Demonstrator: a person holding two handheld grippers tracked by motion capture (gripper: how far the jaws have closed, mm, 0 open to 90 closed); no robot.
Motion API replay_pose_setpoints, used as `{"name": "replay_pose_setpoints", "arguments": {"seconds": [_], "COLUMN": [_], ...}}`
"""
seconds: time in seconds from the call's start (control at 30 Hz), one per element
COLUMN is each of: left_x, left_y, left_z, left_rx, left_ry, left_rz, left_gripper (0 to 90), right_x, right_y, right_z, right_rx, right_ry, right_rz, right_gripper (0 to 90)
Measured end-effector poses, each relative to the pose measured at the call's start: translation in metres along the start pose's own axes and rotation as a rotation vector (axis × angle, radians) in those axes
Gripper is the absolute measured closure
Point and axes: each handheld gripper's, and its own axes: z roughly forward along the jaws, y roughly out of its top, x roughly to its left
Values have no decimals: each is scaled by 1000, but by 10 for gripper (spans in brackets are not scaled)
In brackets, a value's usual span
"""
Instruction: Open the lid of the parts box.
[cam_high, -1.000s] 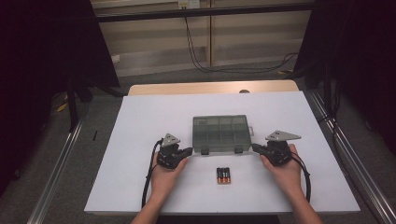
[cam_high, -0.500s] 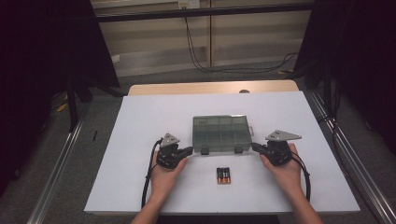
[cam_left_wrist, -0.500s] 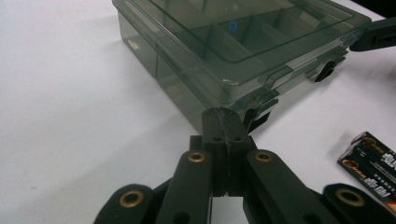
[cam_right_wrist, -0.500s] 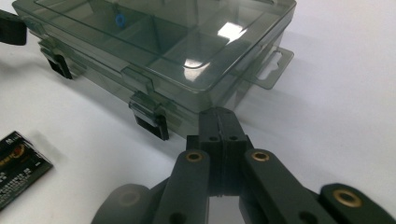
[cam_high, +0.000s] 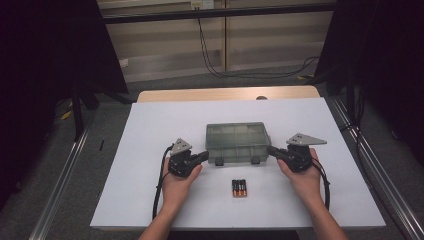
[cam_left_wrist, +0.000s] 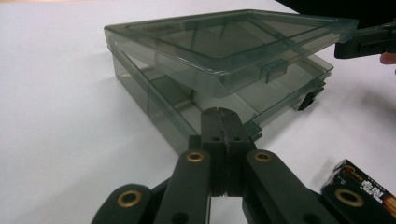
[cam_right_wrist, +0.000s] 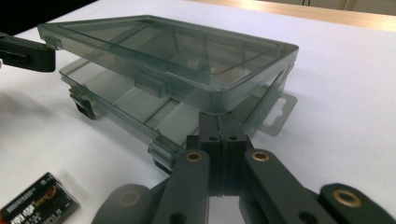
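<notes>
Organizer box (cam_high: 238, 142) sat mid-table toward the near edge, smoky lid propped slightly up, its visible compartments looking empty. Left gripper (cam_high: 204, 156) and right gripper (cam_high: 270, 149), both jaws pinched together on nothing, poked its front corners. Battery pack (cam_high: 239, 188) lay nearer the edge, label unreadable.

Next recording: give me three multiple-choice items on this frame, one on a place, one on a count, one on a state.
1. Where does the battery pack lie relative to the compartment box?
A. inside it
B. on the table in front of it, toward the person
C. behind it

2. How many batteries show in the pack?
A. one
B. three
C. six

3. How is the box lid?
A. latched flat
B. removed
C. raised at the front

Answers: 1 B, the high view shows it nearer the person. 2 B, three cells lie side by side. 3 C, both claw views show a gap under its front edge.
</notes>
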Motion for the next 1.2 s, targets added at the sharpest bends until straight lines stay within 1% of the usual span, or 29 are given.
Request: {"name": "replay_pose_setpoints", "arguments": {"seconds": [0.07, 0.1, 0.2, 0.27, 0.33, 0.4, 0.43, 0.47, 0.5, 0.53, 0.57, 0.6, 0.63, 0.67, 0.73, 0.77, 0.8, 0.83, 0.87, 0.9, 0.93, 0.97, 1.0, 1.07, 1.1, 1.13, 1.17, 1.2], "left_x": [0, 1, 0, 1, 0, 0, 1, 0, 1, 2, 2, 2, 3, 3, 5, 5, 6, 6, 8, 9, 10, 11, 14, 15, 17, 17, 18, 19], "left_y": [3, 4, 10, 14, 20, 22, 24, 25, 27, 30, 30, 31, 32, 34, 36, 37, 38, 39, 40, 42, 43, 45, 47, 48, 48, 48, 48, 48], "left_z": [0, 1, 3, 3, 4, 4, 4, 5, 5, 6, 6, 7, 7, 8, 8, 9, 8, 9, 8, 8, 8, 8, 7, 6, 5, 4, 3, 2], "left_rx": [4, -3, -13, -20, -34, -37, -38, -53, -47, -56, -56, -70, -71, -79, -89, -92, -91, -97, -104, -109, -115, -122, -128, -133, -129, -135, -136, -127], "left_ry": [11, 3, 14, 7, 25, 26, 30, 34, 32, 43, 43, 47, 45, 48, 49, 57, 56, 54, 52, 54, 55, 54, 44, 40, 39, 39, 35, 39], "left_rz": [10, 3, 6, 9, 24, 21, 26, 8, 22, 21, 21, 19, 30, 24, 25, 17, 24, 19, 25, 15, 21, 13, 14, 17, 23, 22, 23, 25], "left_gripper": [900, 899, 899, 899, 898, 896, 895, 895, 892, 890, 887, 884, 881, 879, 871, 871, 866, 862, 862, 851, 846, 837, 822, 769, 769, 719, 696, 662], "right_x": [0, 0, -1, -1, -1, -2, -2, -2, -1, -1, -1, 0, 0, 0, 0, 0, 0, 0, 0, 0, 0, 0, -1, -2, -2, -3, -3, -4], "right_y": [2, 2, 7, 10, 14, 18, 20, 20, 24, 26, 28, 31, 32, 34, 38, 38, 42, 43, 43, 46, 48, 49, 51, 55, 55, 58, 60, 61], "right_z": [0, 0, 0, 0, 0, 1, 1, 1, 1, 2, 2, 3, 4, 5, 7, 7, 9, 10, 10, 12, 13, 14, 15, 16, 16, 18, 18, 20], "right_rx": [-4, -6, -21, -29, -34, -40, -43, -43, -50, -55, -56, -62, -63, -65, -69, -69, -76, -78, -78, -82, -80, -85, -86, -92, -92, -94, -94, -92], "right_ry": [2, 9, 12, 8, 8, 7, 4, 4, 1, 1, -4, -9, -9, -10, -16, -16, -15, -18, -18, -19, -14, -15, -17, -16, -16, -13, -16, -16], "right_rz": [-1, 3, 5, 7, 4, -7, -10, -10, -15, -17, -23, -28, -33, -36, -34, -34, -36, -33, -33, -31, -28, -30, -33, -24, -24, -22, -26, -26], "right_gripper": [900, 900, 900, 900, 900, 900, 900, 900, 900, 900, 900, 900, 900, 900, 900, 900, 900, 900, 900, 900, 900, 900, 900, 900, 900, 900, 900, 900]}}
